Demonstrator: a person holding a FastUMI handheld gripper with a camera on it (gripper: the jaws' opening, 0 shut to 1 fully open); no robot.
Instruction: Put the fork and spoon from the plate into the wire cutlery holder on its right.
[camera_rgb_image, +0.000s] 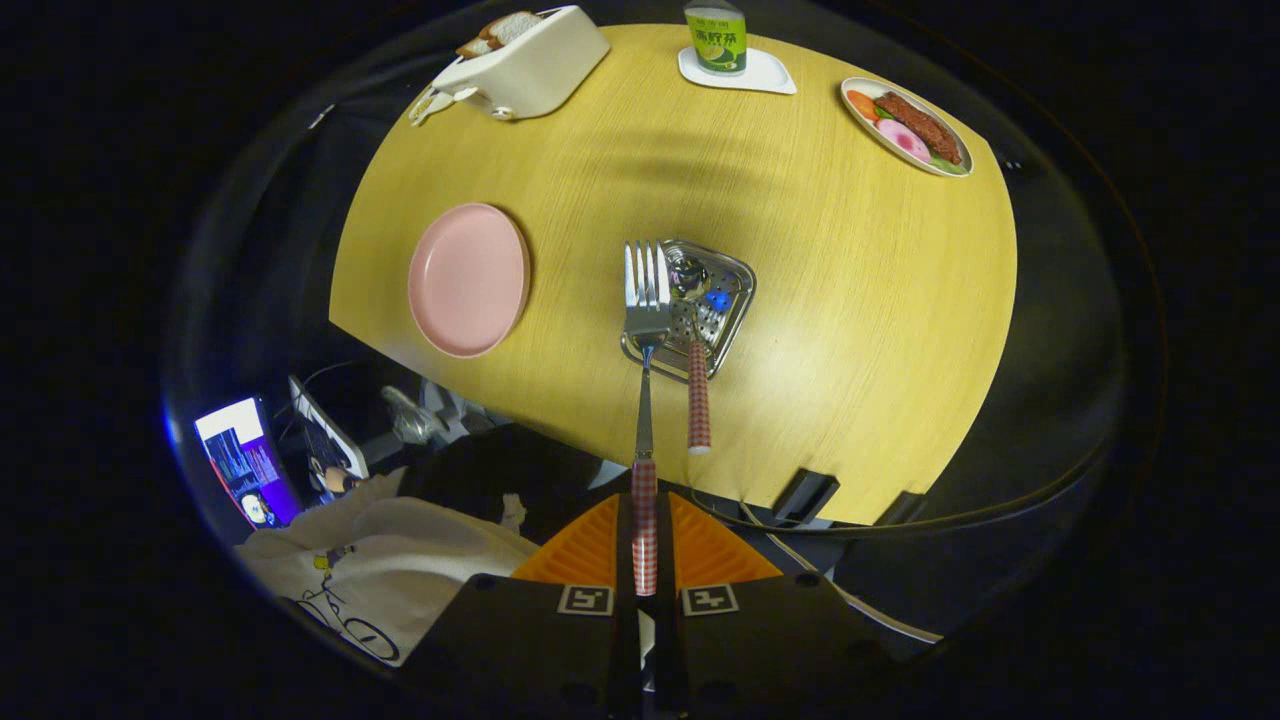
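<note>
My gripper (645, 520) is shut on the red-checked handle of the fork (646, 300), held high above the table. The fork's tines reach over the left rim of the metal cutlery holder (735, 300) far below. A spoon (696, 370) with the same checked handle stands in that holder, its bowl down inside and its handle leaning toward me. Well to the left of the holder the pink plate (468, 280) lies bare on the yellow table (860, 300).
A white toaster (530, 65) with bread stands at the table's far left. A green bottle (716, 38) on a white coaster is at the far middle, a plate of food (905, 125) far right. A person's pale sleeve (400, 545) and a lit screen (240, 465) lie below left.
</note>
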